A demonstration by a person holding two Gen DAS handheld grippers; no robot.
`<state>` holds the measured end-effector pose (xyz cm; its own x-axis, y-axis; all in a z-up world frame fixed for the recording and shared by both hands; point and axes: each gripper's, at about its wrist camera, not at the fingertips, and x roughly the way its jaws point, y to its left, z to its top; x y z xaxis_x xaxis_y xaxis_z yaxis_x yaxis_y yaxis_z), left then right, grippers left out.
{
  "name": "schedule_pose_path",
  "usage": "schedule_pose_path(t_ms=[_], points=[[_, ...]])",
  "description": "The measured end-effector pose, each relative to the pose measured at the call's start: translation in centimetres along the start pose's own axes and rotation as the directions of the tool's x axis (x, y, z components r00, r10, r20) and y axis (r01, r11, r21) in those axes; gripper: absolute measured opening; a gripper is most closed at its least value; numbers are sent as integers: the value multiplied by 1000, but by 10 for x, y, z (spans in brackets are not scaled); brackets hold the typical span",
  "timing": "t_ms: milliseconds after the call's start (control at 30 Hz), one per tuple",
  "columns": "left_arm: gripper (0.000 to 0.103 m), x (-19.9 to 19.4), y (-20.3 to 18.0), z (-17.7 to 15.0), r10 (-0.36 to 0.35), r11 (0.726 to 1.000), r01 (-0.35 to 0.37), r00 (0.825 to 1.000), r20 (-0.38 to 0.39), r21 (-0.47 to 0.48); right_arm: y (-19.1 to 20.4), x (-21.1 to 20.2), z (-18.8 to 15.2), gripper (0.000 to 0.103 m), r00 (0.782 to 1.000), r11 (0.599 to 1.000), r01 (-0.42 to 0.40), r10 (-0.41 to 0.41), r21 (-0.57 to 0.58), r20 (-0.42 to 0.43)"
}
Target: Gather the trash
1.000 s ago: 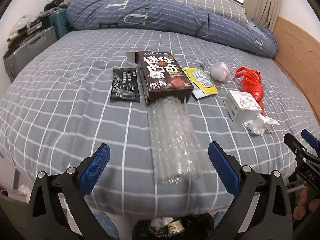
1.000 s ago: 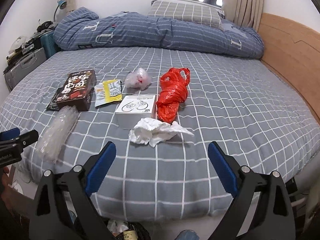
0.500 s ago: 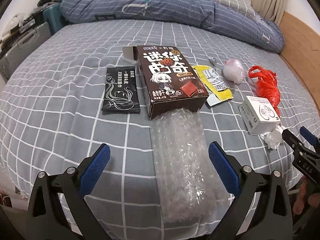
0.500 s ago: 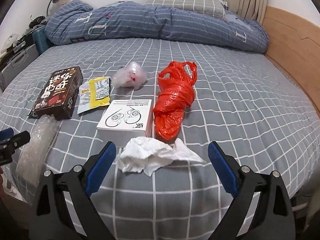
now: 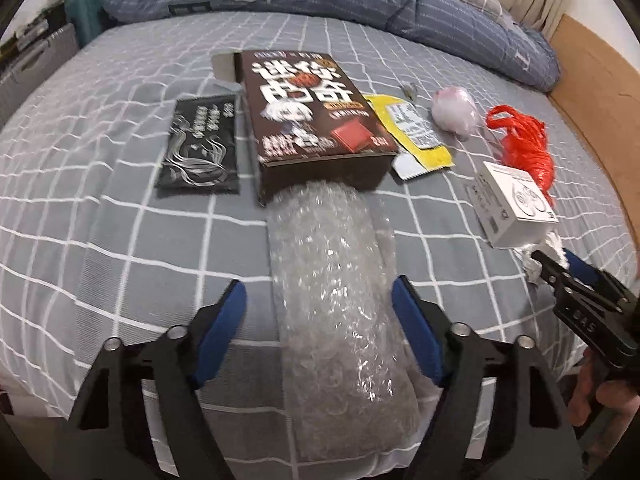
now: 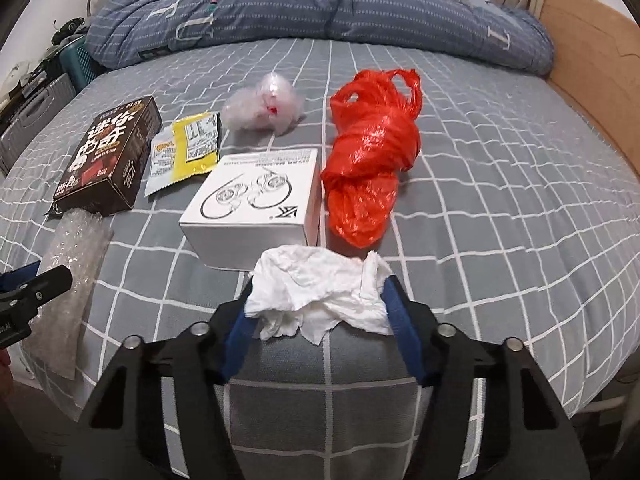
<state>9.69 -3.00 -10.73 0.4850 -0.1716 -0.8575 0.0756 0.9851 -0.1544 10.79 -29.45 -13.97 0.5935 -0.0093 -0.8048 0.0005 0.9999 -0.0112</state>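
Observation:
A roll of bubble wrap [image 5: 340, 300] lies on the grey checked bed, one end against a brown snack box [image 5: 308, 120]. My left gripper [image 5: 318, 282] straddles the roll with its jaws closing. The right pad touches the wrap, and a gap shows at the left pad. A crumpled white tissue [image 6: 320, 280] sits in front of a white earphone box [image 6: 256, 204]. My right gripper [image 6: 320, 282] is closing on the tissue, and both blue pads press its sides. Also on the bed are a red plastic bag [image 6: 372, 148], a clear bag ball [image 6: 264, 104], a yellow packet [image 6: 192, 148] and a black sachet [image 5: 200, 148].
A rolled blue duvet [image 6: 320, 12] lies across the far end of the bed. A wooden board [image 6: 592, 80] runs along the right side. Suitcases [image 6: 36, 100] stand off the left edge. The bed's near edge drops away just under both grippers.
Both grippers moved forward and down onto the bed. The left one's jaws narrowed around the bubble wrap. The right one's jaws closed onto the tissue and bunched it.

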Motion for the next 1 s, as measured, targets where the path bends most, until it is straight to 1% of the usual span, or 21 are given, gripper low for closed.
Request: schedule_pose_path(t_ms=[33,67,100,133,200,267,300,367,533,800,1000], points=[[60,1,-1,-1,-21,1000,21,1000,-7,1,1,0,0,51,1000,1000,-6,6,-1,-4],[56,2,-2,-2,-33,999,33,999,-10,5,1,0,0,46,1000,1000,-13,13,0,-7],[54,2,-3,-2,-37,999,37,999,-10,10,0,0,-1,42,1000,1000,-20,20,0,-10],[50,2,-5,-3,-41,999,41,999,-11,16,0,1,-1,40,1000,1000,-24,24,0,-16],[48,2,-6,-4,-37,999,37,999,-7,22,1,2,-1,32,999,999,-33,33,-2,-23],[41,2,-8,-5,-45,999,46,999,-9,25,2,2,-2,27,999,999,-37,37,-7,-25],[40,1,-8,-5,-47,999,47,999,-8,25,2,2,-2,24,999,999,-39,39,-8,-27],[37,1,-9,-6,-46,999,46,999,-6,26,2,3,-2,21,999,999,-44,44,-2,-31],[35,-1,-15,-4,-34,999,33,999,9,43,0,-1,-1,18,998,999,-53,53,7,-27],[34,-20,-15,0,-56,998,55,997,43,35,-8,-15,1,16,999,999,-52,52,15,-1],[34,-40,-19,3,-71,997,68,994,86,38,-15,-34,3,16,998,998,-51,50,27,41]])
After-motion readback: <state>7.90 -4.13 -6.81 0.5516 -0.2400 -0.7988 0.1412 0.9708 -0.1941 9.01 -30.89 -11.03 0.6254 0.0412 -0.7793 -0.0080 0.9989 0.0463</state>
